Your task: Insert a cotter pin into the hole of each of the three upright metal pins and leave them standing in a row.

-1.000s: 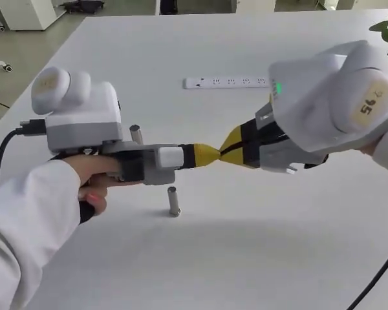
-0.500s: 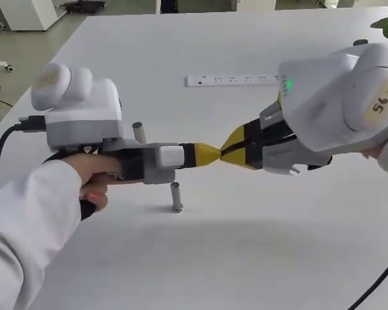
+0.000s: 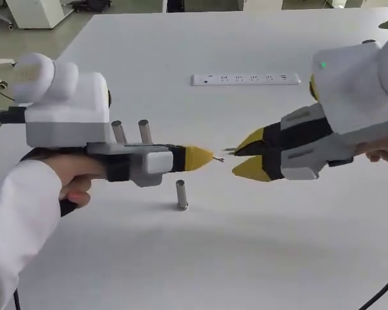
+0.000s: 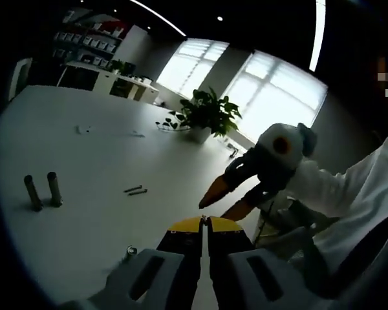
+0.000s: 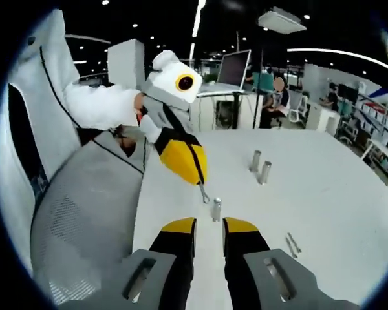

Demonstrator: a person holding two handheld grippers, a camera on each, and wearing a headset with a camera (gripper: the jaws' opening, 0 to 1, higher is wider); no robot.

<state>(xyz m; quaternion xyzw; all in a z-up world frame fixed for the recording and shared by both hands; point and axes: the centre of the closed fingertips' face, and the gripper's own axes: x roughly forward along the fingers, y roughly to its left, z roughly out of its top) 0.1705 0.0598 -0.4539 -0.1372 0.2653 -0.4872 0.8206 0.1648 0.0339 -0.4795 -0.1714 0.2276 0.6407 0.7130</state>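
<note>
Above white table (image 3: 246,258), left gripper (image 3: 209,157) clamps a cotter pin (image 3: 218,158); right gripper (image 3: 236,163) gapes, jaws apart.

Left gripper (image 3: 209,157) fingers together, right gripper (image 3: 236,162) fingers apart

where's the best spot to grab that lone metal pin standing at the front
Probably mid-shaft, with the right tool coming in level from its open right side. The pin stands upright, a slim cylinder apart from the other two pins, so open jaws can straddle it.
</note>
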